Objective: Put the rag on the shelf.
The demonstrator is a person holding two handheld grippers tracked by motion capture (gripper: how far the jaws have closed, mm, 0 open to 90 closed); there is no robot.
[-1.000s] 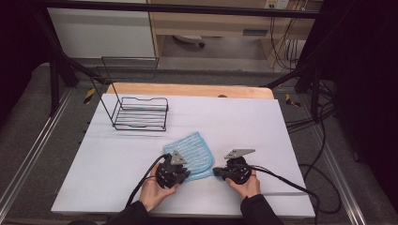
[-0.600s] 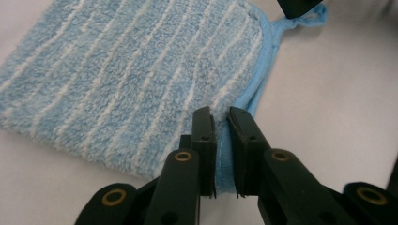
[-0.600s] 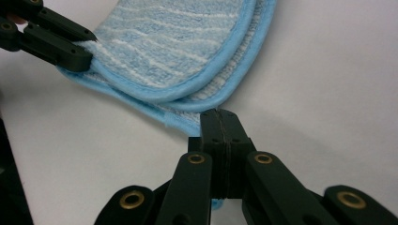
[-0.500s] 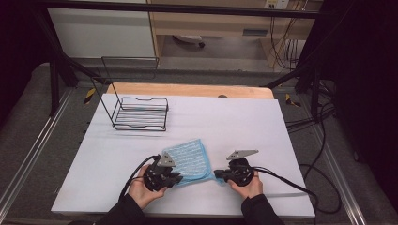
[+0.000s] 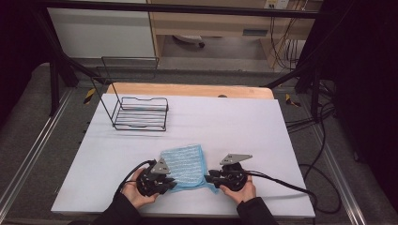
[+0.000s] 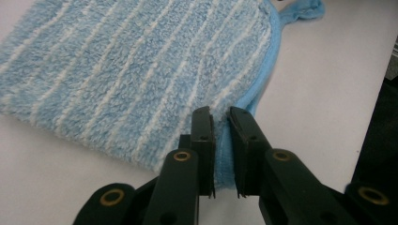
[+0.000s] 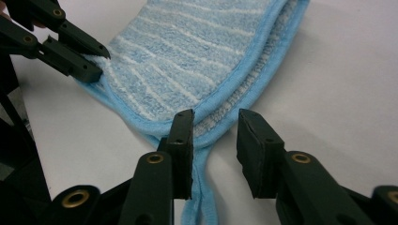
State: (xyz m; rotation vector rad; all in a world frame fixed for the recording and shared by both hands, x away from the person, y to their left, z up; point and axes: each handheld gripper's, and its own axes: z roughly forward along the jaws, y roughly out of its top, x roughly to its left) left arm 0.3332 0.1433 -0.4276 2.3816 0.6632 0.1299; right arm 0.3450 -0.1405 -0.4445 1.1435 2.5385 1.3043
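**Pinching one folded cloth**

One blue striped cloth lies folded at the desk front edge. Left gripper is clamped on its corner; right gripper stands apart (jaws astride the hem). One wire rack stands far left.

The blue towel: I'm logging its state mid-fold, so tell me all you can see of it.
The blue towel is fluffy terry with thin white stripes and a smooth blue hem, folded double on the white table near its front edge. A hanging loop trails from one corner. The left gripper pinches its edge; the right gripper stands open around the looped corner.
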